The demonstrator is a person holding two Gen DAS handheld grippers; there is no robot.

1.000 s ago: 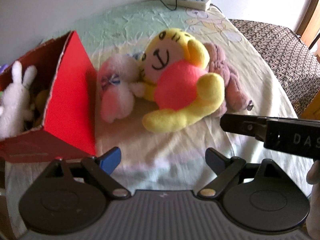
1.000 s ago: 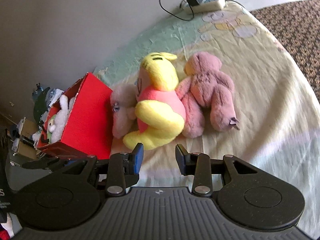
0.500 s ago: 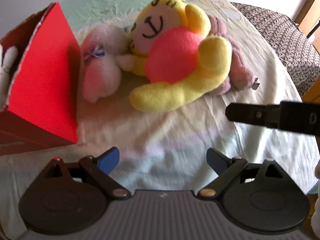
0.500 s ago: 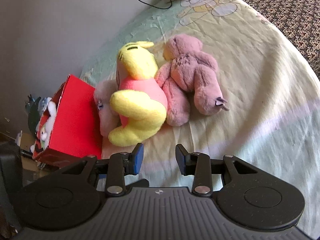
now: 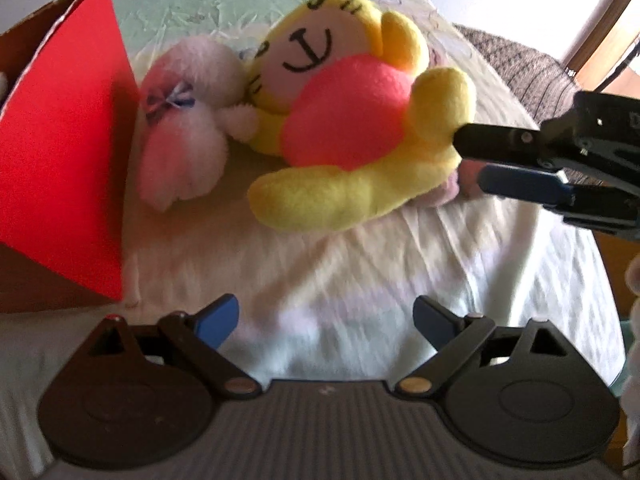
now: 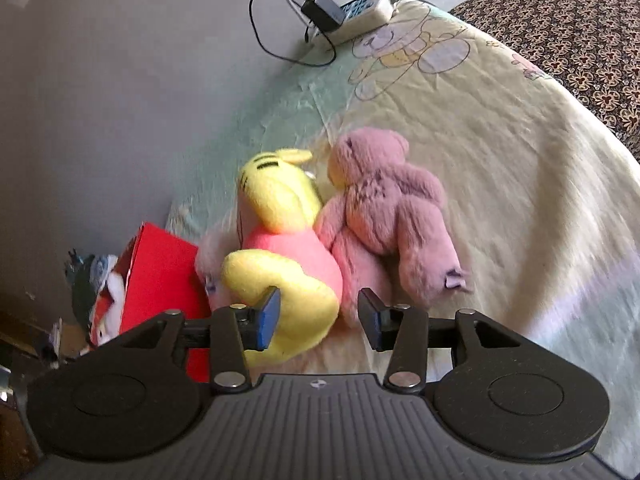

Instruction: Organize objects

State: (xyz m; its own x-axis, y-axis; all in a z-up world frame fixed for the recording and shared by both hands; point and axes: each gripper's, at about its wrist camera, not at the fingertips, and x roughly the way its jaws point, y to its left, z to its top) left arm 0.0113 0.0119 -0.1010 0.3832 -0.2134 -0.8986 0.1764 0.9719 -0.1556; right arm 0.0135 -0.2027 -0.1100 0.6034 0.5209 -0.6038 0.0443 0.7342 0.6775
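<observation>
The yellow plush toy with a pink belly [image 5: 344,120] lies on the bed sheet [image 6: 520,168], touching a mauve plush bear [image 6: 384,216]. The right hand-held gripper [image 6: 318,316] stands open around its yellow leg; the left hand-held gripper [image 5: 326,320] gapes wide, holding nothing.

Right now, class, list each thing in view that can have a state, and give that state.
left gripper: open, holding nothing
right gripper: open, straddling the yellow toy's leg
yellow plush toy: lying on the bedsheet
purple plush bear: lying face down
red box: open
charger: plugged into the power strip
</observation>
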